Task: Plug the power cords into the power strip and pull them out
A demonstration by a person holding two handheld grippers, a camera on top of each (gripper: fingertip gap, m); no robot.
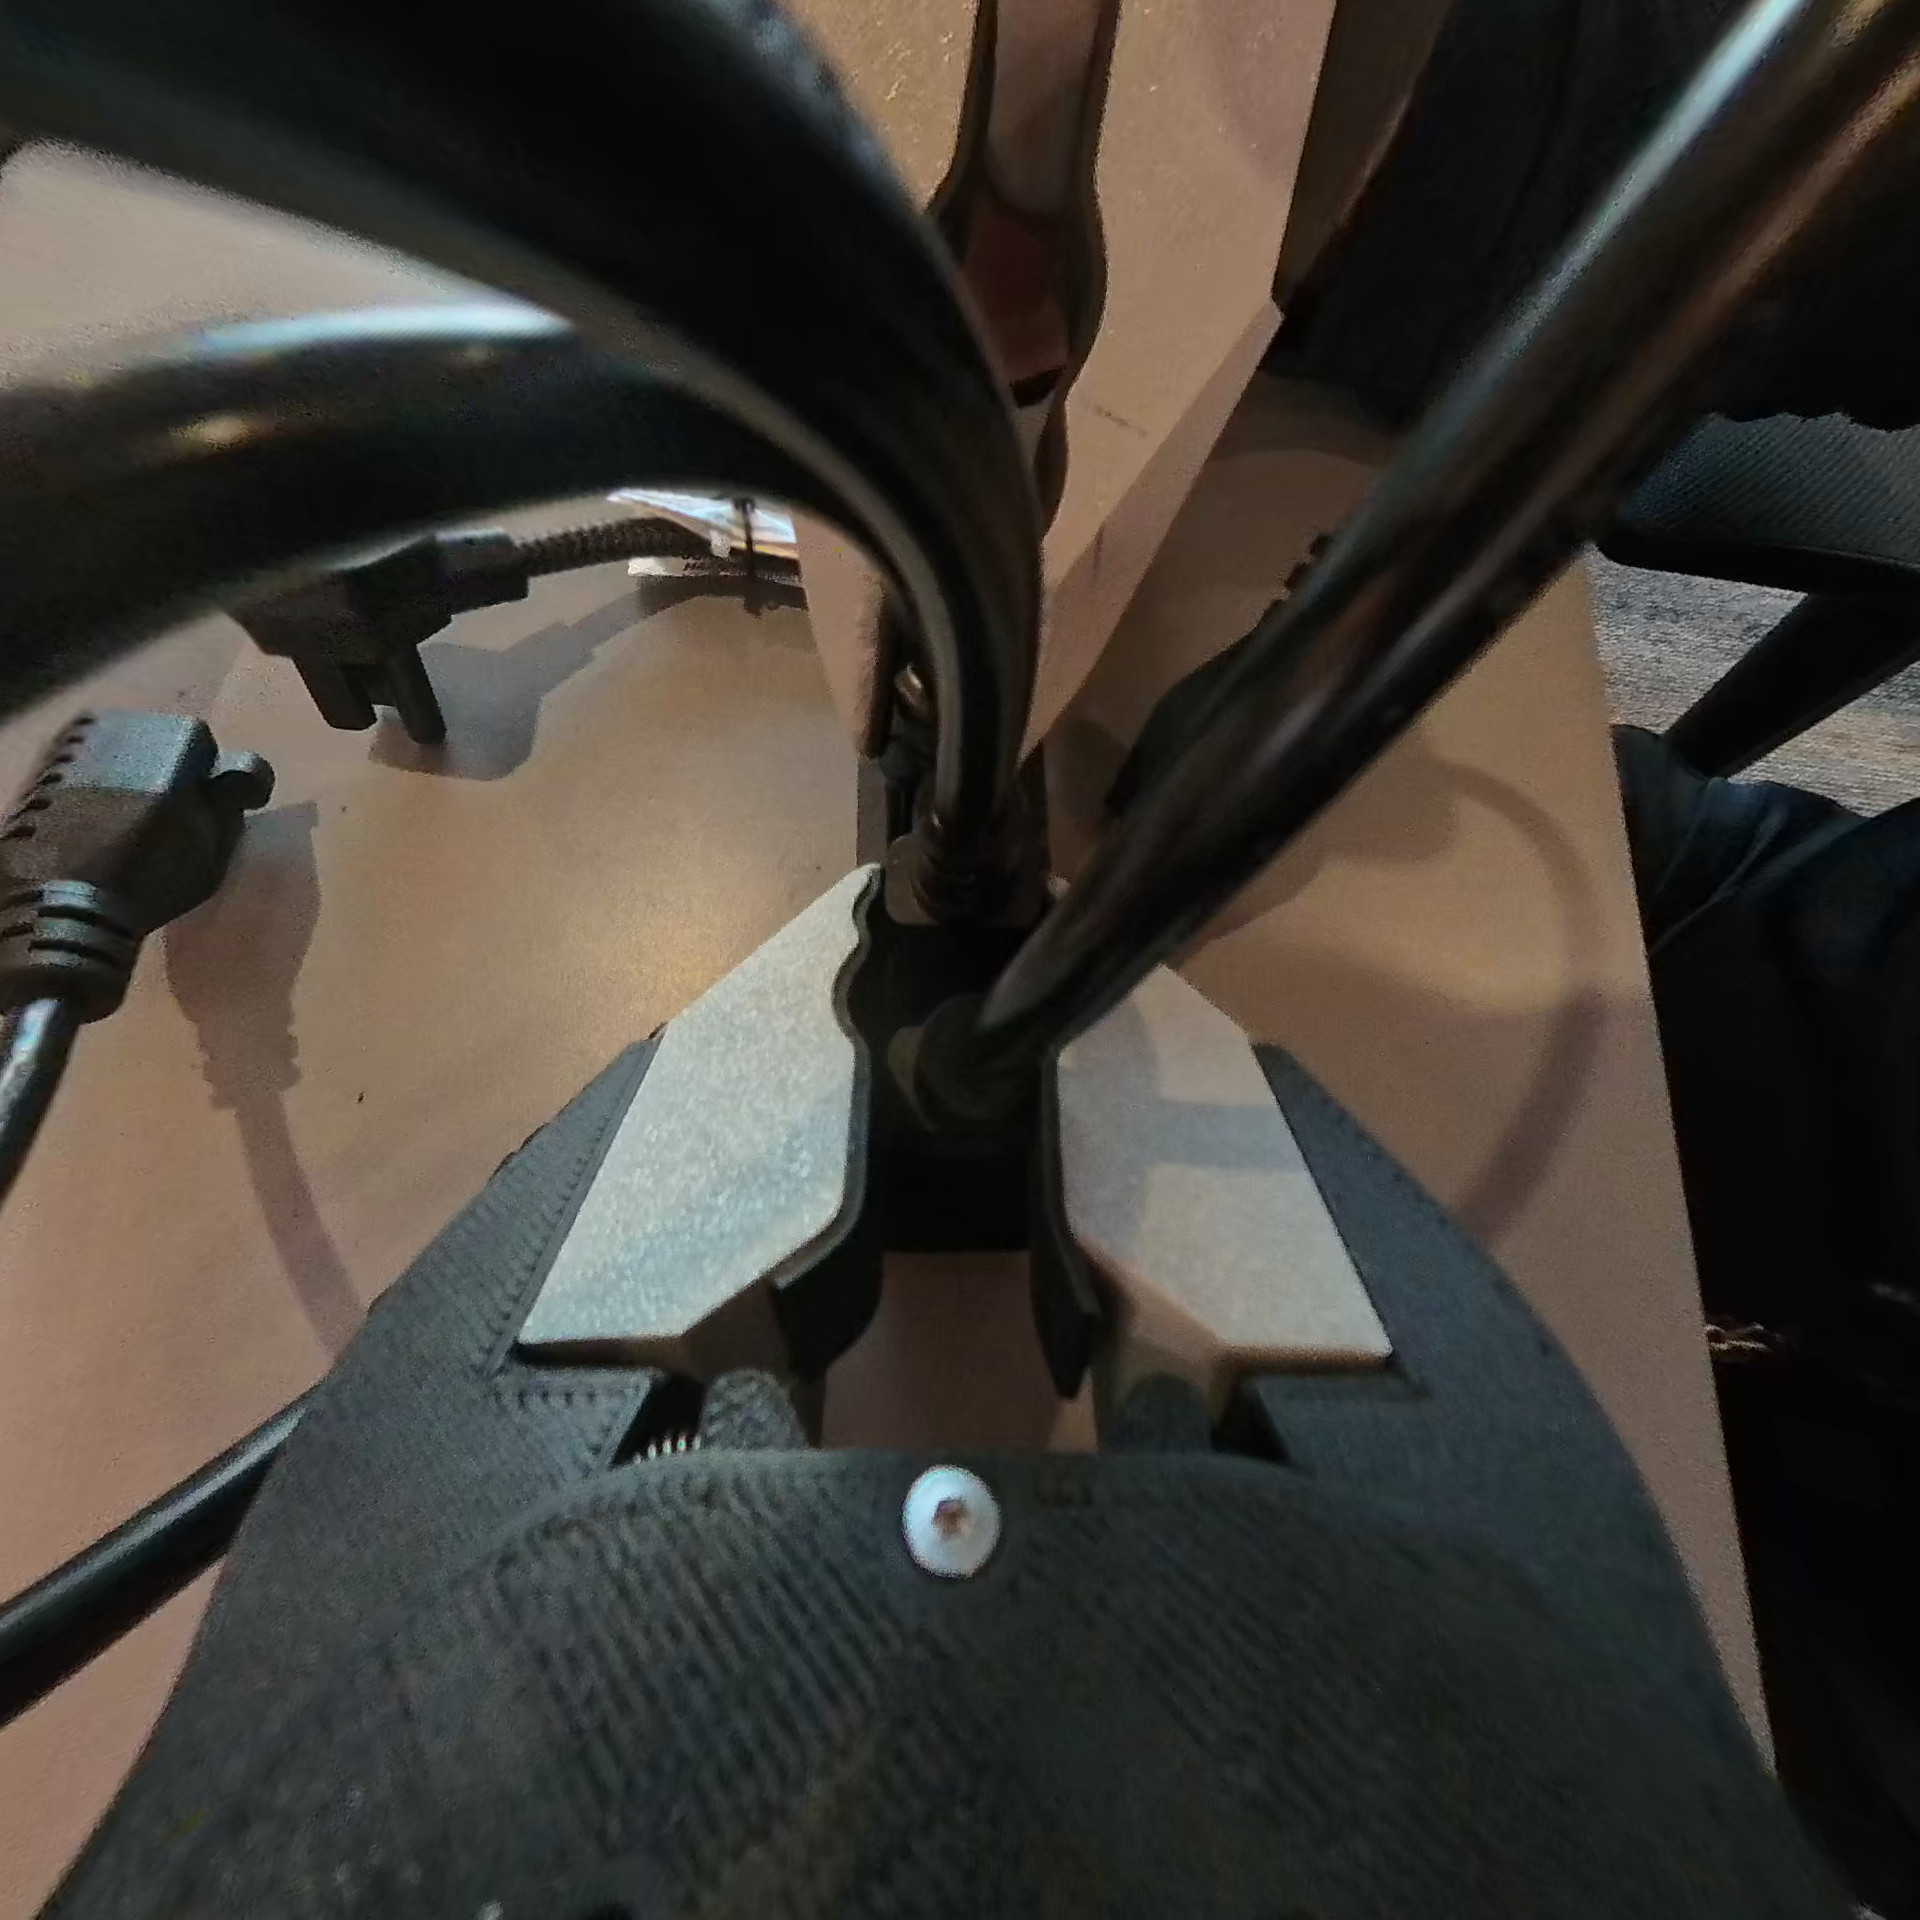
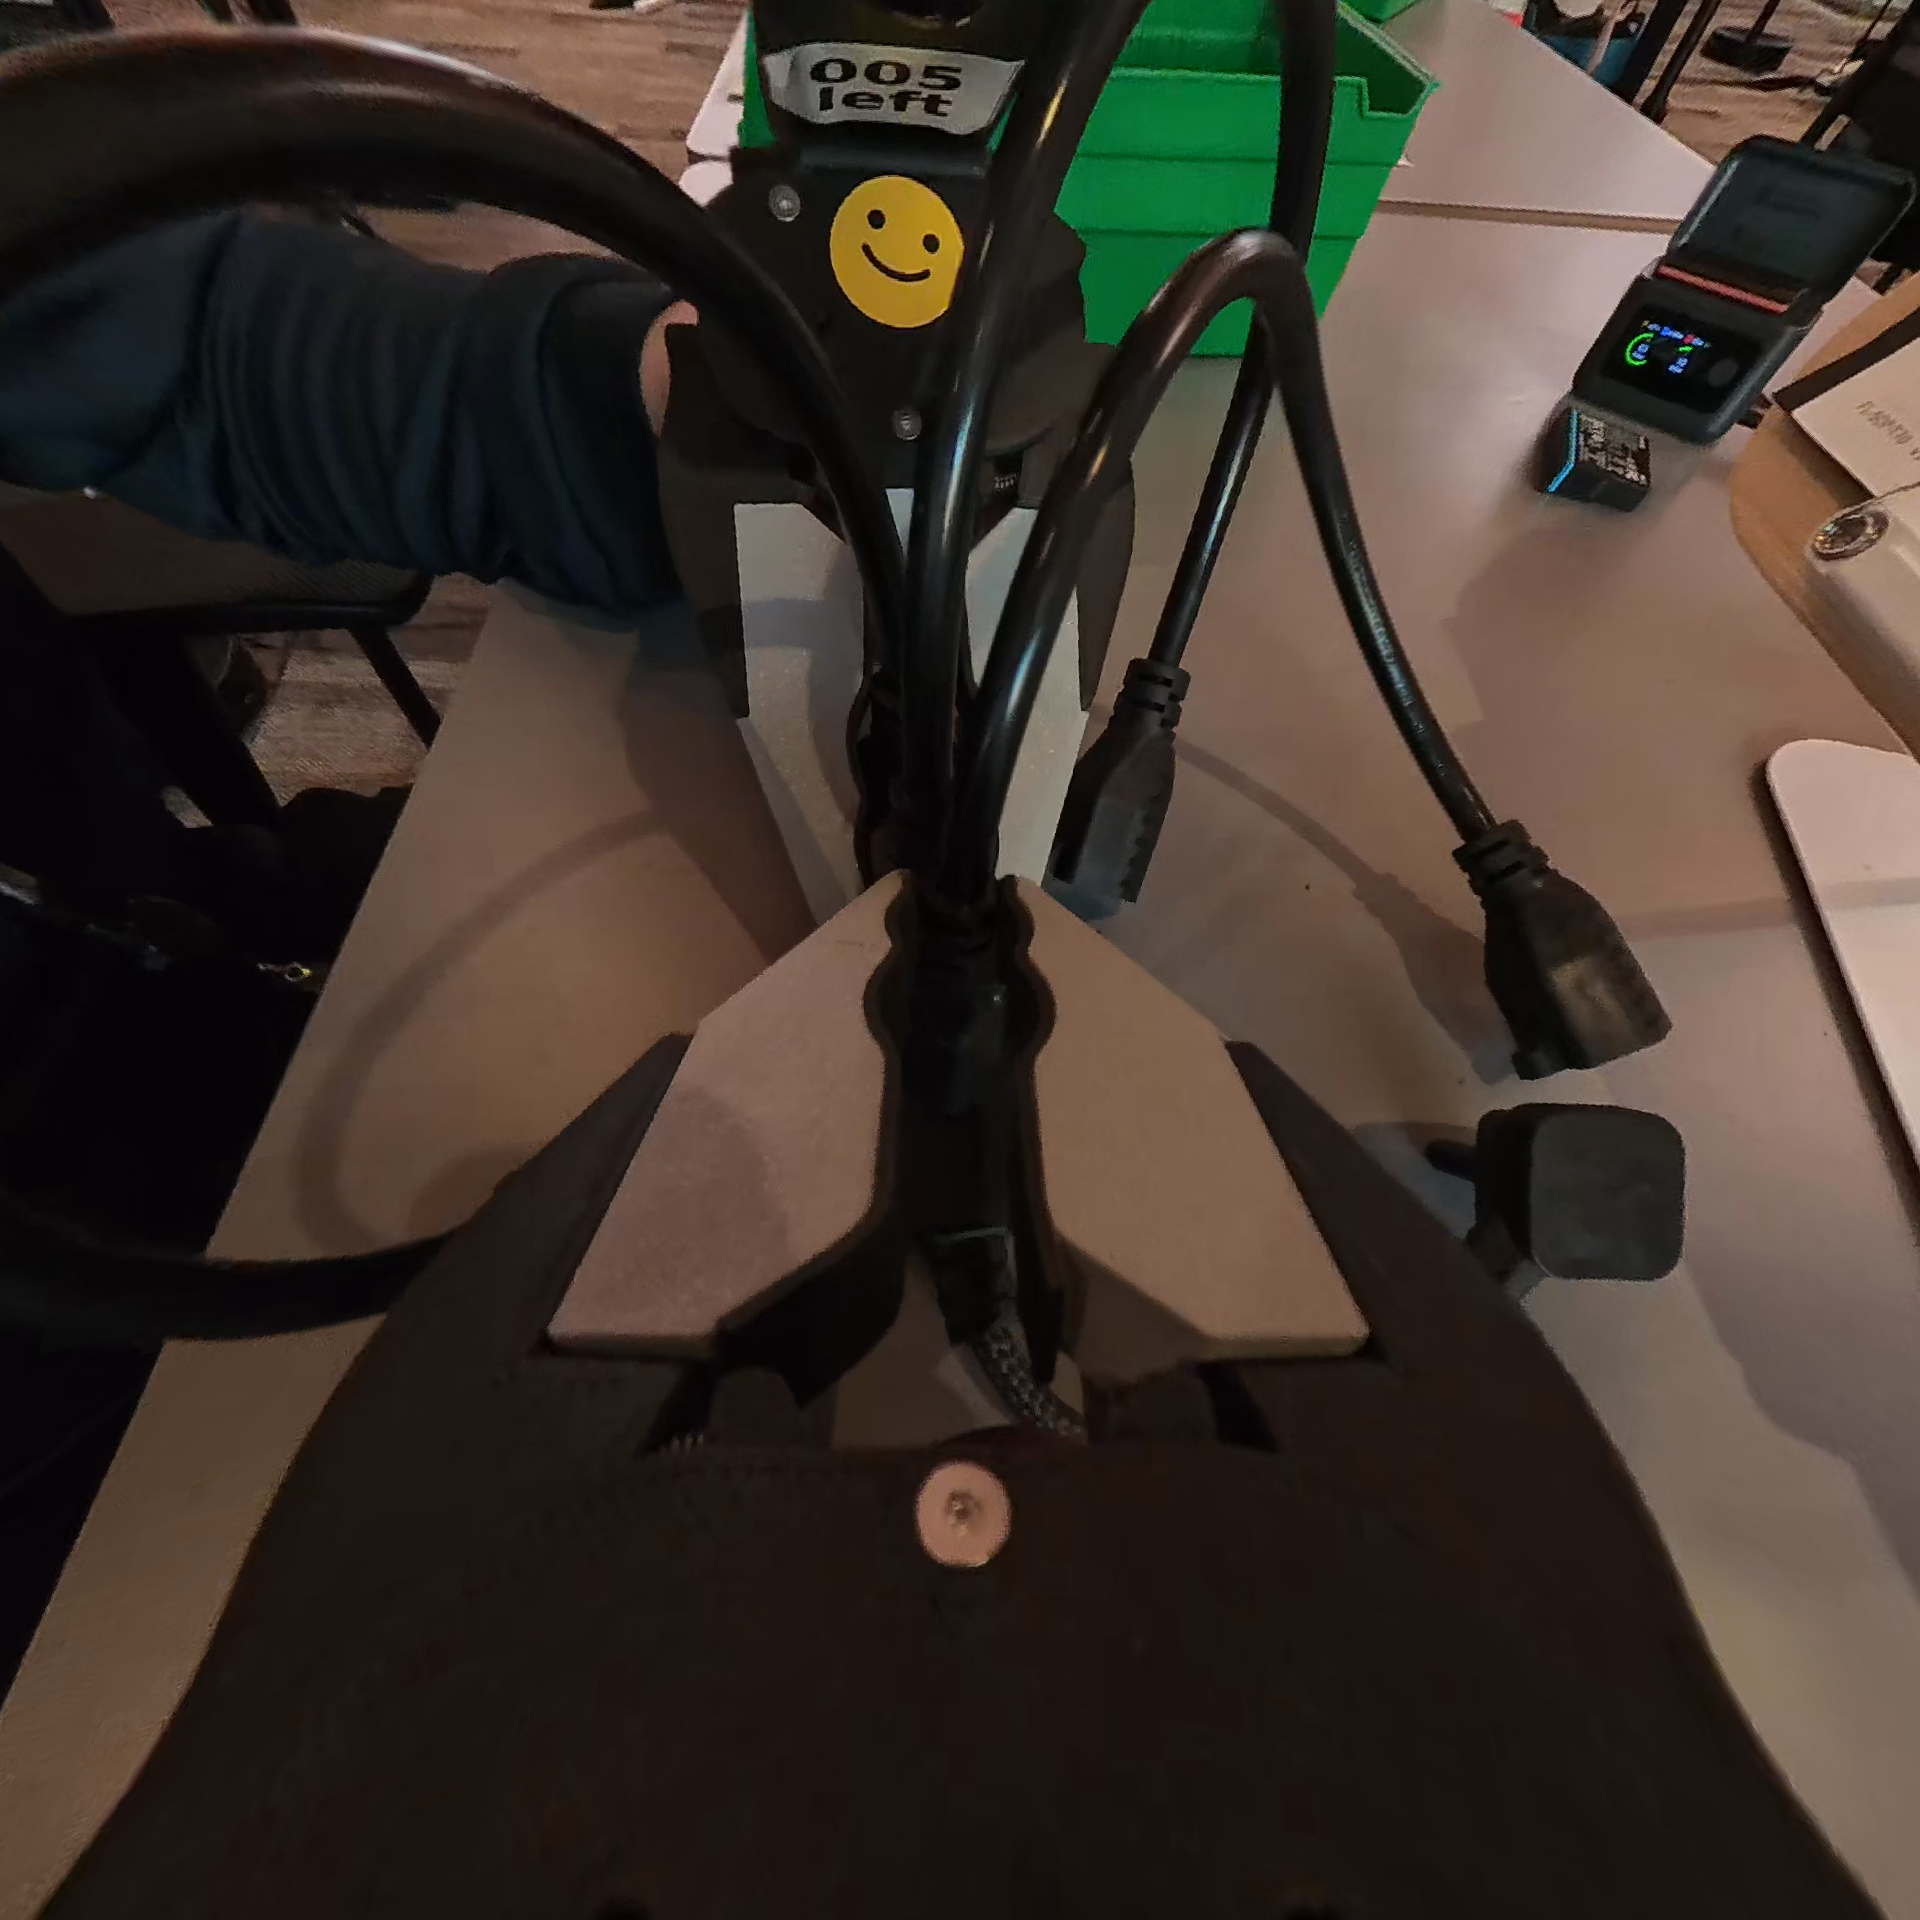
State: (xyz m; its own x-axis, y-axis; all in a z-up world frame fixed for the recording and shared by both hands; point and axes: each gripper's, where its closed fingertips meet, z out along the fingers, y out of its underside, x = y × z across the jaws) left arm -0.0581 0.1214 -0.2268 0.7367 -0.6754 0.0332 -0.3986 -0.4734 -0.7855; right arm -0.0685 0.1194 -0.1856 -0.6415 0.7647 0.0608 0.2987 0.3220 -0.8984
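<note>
A narrow black power strip [image 1: 945, 1174] lies on the pale table, held from opposite ends. My left gripper [image 1: 956, 935] is shut on one end. My right gripper [image 2: 951, 904] is shut on the other end [image 2: 956, 1029], where a braided cable [image 2: 997, 1351] runs out toward the camera. Black power cords [image 1: 966, 790] are plugged into the strip's top and arch upward. One cord [image 1: 1247, 748] slants up to the right. Loose cord connectors [image 2: 1122, 810] [image 2: 1569, 956] and a black plug [image 2: 1579, 1195] rest on the table. How deep the plugs sit is hidden.
Green bins [image 2: 1226, 156] stand behind the left gripper's yellow smiley sticker [image 2: 894, 249]. A small device with a lit screen [image 2: 1704, 343] and a white flat item [image 2: 1860, 883] are at the right. A person's dark sleeve [image 2: 364, 395] and the table edge [image 2: 436, 831] are at the left. Spacing between my two grippers at the tips: around 4 cm.
</note>
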